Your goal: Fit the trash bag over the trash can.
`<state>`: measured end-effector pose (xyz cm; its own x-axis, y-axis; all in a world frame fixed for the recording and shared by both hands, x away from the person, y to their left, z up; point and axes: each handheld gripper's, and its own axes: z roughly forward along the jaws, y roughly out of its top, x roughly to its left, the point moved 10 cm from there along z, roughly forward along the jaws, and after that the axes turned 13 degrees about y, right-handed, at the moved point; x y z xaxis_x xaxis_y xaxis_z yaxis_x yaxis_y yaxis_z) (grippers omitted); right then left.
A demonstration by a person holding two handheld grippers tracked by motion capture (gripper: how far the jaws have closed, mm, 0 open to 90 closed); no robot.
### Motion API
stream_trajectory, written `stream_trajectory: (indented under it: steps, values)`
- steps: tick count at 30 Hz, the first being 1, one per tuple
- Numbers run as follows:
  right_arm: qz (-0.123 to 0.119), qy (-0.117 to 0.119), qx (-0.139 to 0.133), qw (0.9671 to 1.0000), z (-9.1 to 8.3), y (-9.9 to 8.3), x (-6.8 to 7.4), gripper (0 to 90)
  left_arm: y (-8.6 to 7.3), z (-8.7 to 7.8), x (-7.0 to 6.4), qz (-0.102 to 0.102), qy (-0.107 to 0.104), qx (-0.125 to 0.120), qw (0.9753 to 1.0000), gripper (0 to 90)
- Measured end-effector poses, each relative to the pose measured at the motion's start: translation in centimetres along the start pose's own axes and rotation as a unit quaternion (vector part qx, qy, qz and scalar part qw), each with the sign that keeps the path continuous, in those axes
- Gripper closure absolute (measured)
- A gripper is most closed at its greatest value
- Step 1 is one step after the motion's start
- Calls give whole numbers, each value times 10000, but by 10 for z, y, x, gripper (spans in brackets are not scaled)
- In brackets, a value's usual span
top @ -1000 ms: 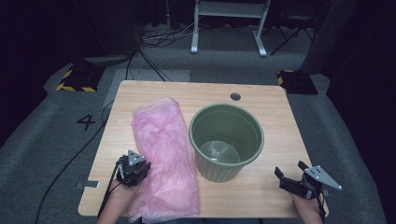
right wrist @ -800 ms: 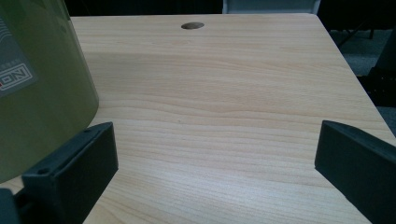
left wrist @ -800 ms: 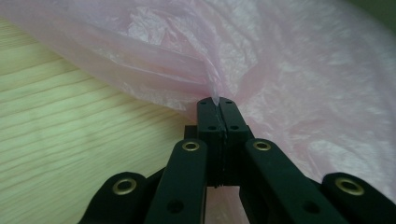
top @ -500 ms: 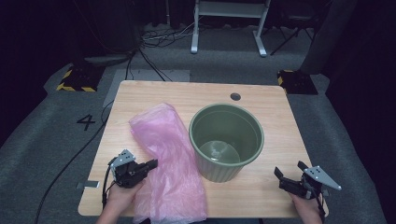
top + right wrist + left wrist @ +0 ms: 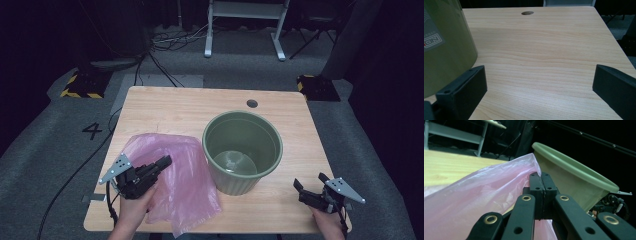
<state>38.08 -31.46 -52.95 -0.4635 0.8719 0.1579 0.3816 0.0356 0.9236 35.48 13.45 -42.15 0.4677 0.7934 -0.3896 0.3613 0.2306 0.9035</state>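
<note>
A pink plastic bag [image 5: 186, 186] lies crumpled on the near left of the wooden table [image 5: 175, 105], with one edge raised. My left gripper [image 5: 163, 162] is shut on that raised edge and points right toward a green bucket [image 5: 242, 150]. In the left gripper view the jaws are pressed together at the left gripper [image 5: 541, 179], with the pink bag [image 5: 474, 200] pinched between them and the bucket [image 5: 574, 177] just beyond. My right gripper [image 5: 309, 181] rests open at the near right corner. In the right gripper view the right gripper [image 5: 539, 82] holds nothing, and the bucket [image 5: 446, 50] stands at the left.
A round cable hole [image 5: 252, 103] sits near the table's far edge, behind the bucket. Bare wood lies to the right of the bucket [image 5: 549, 45]. On the floor beyond the table are cables and a white frame [image 5: 245, 25].
My left gripper has turned to point right at the bucket and has lifted the bag's edge. The bag has bunched up toward the near side. The right gripper has stayed put.
</note>
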Motion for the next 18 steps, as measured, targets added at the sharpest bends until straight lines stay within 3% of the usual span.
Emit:
stream_trajectory:
  steps: [4, 8, 14, 18]
  values:
    - [10, -12, -12, 10000, -1, 0, -1, 0, 5, 1, -3, 28, -15, 5, 10000, 895]
    - [-1, -11, -10, 10000, -1, 0, 0, 0, 9, 1, -2, 181, 83, 1, 9998, 895]
    - [-3, -20, -23, 10000, -1, 1, 0, 0, 12, 1, -5, 708, 248, 72, 9972, 895]
    - [5, -16, -32, 10000, -1, 1, 0, 0, 16, 3, -8, 1057, 461, 43, 9933, 895]
